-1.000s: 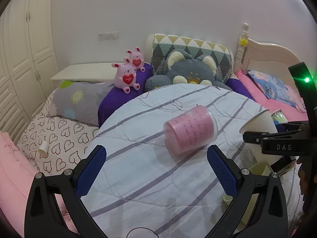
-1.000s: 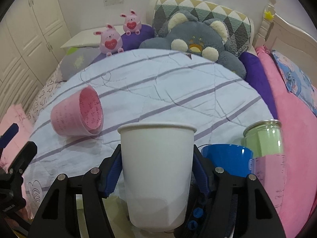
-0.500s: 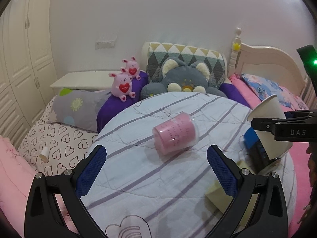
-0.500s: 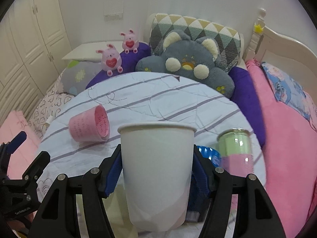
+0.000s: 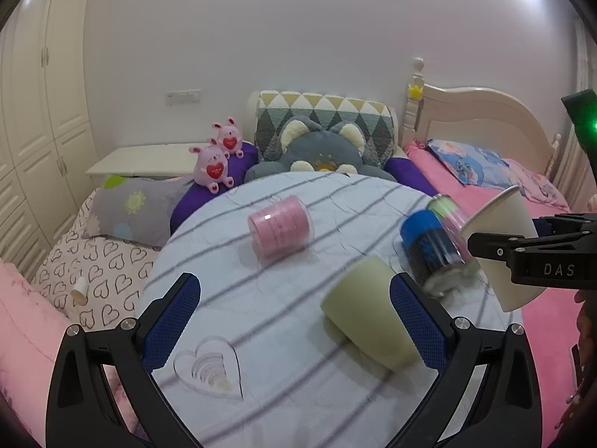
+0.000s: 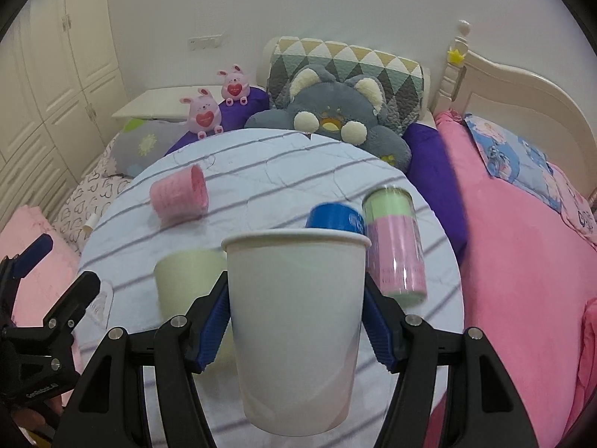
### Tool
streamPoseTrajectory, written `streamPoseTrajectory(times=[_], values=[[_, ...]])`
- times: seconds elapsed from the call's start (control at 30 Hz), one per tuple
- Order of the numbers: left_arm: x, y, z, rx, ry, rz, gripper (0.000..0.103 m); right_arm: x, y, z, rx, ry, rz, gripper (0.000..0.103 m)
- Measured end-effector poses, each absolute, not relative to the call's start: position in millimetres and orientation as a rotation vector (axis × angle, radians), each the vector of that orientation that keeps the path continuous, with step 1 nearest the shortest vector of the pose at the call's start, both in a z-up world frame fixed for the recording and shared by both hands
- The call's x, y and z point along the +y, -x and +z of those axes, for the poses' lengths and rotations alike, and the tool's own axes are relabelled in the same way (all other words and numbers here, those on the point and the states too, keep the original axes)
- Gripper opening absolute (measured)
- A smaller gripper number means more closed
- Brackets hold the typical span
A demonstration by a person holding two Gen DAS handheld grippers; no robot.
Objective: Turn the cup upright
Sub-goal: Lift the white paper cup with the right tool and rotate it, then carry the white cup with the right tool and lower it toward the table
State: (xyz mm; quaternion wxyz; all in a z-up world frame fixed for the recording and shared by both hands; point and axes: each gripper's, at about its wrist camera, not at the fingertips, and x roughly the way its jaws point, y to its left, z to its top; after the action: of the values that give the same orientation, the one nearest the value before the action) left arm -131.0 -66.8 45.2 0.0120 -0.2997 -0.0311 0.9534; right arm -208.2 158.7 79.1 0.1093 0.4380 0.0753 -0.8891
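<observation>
Right gripper [image 6: 296, 321] clamped on white paper cup [image 6: 294, 328], cup upright, mouth up, at lower centre of right wrist view, lifted above striped table [image 6: 261, 171]. Left gripper [image 5: 294, 298] spread wide, holding nothing, low in left wrist view. Pink cup [image 5: 280, 227] lay on side mid-frame. Pale yellow cup [image 5: 367, 319] lay tipped near left gripper's right finger. Blue cup [image 6: 334, 218] and green-pink tumbler [image 6: 395, 246] behind white cup.

Five cups, one white [image 6: 294, 332], pink [image 6: 179, 196], yellow-green [image 6: 186, 280], blue [image 6: 335, 218], green-and-pink [image 6: 395, 246], two pink bunny toys [image 6: 203, 114], one grey plush [image 6: 335, 119]
</observation>
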Motion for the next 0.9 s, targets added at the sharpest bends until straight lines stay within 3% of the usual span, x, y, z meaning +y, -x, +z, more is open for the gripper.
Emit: streamPoseTrajectory(times=[0.67,0.83,0.9], values=[[-36.9,82.2,9.3,0.008,1.033,2.884,0.103,193.7,135.4,-8.1,0.02,-1.513,-2.556,0.066],[-32.8,79.8,2.3,0.006,1.064,2.871,0.103,201.4,136.3,-16.9,-0.042,-1.543,-2.527,0.07],[-30.8,79.0,-0.1,0.008,1.084,2.882,0.103,204.7,138.1,-20.2,-0.071,-1.565,-2.519,0.077]])
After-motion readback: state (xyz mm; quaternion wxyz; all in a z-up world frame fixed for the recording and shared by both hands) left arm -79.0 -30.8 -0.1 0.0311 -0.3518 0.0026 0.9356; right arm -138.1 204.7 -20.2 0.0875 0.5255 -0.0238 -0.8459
